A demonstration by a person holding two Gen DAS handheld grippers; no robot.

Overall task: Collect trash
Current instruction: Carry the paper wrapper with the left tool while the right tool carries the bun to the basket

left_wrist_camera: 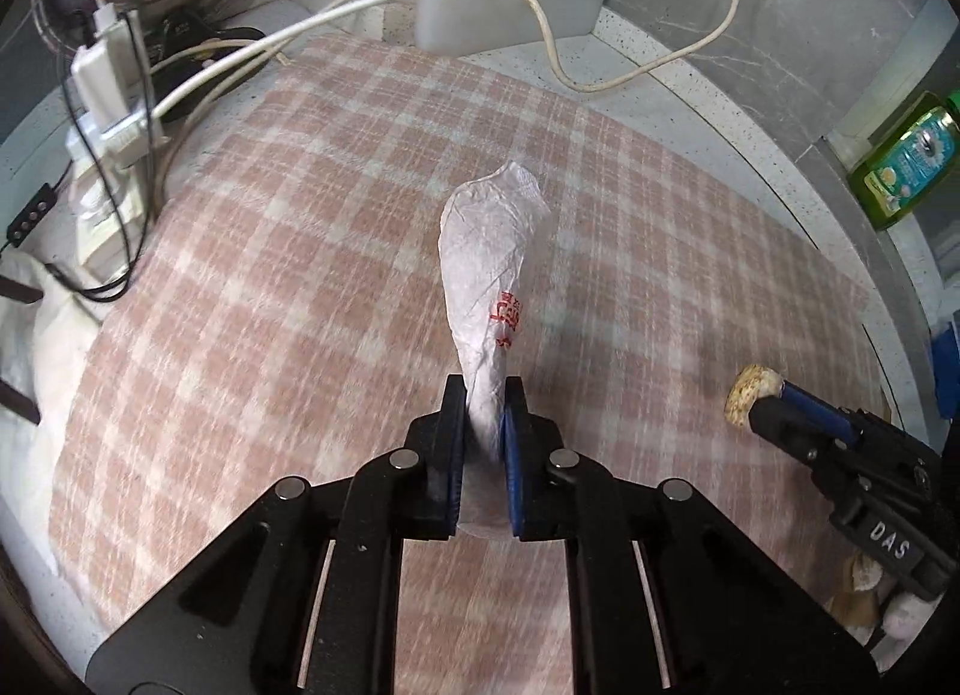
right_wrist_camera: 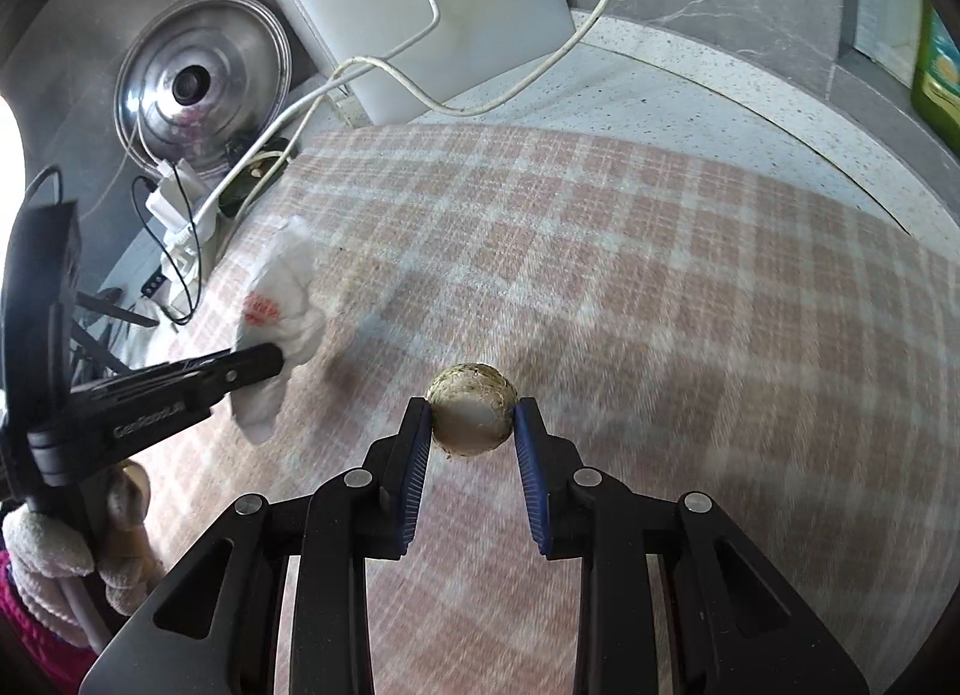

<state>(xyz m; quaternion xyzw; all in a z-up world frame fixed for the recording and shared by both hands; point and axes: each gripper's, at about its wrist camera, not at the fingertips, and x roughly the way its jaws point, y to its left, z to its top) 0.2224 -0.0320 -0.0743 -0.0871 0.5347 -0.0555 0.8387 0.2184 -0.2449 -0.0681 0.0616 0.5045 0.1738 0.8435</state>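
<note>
Broadly, the checked cloth (left_wrist_camera: 300, 305) covers the bench, its middle bare. Above it the left gripper (left_wrist_camera: 485, 413) pinches a crumpled paper wrapper (left_wrist_camera: 486, 251); the right gripper (right_wrist_camera: 471, 416) clamps a round corn cob stub (right_wrist_camera: 471, 416). Best keep both grips firm and level while carrying them to a bin, which isn't in view.

Left gripper (left_wrist_camera: 485, 395): black angular frame, blue ribbed pads on both fingers (left_wrist_camera: 451, 443), four round silver pivot pins. Right gripper (right_wrist_camera: 471, 416): same build; white "DAS" lettering on its side (seen from the left wrist view). Person's hand (right_wrist_camera: 42, 557): cream knitted cuff, magenta sleeve (right_wrist_camera: 24, 635) beneath.
</note>
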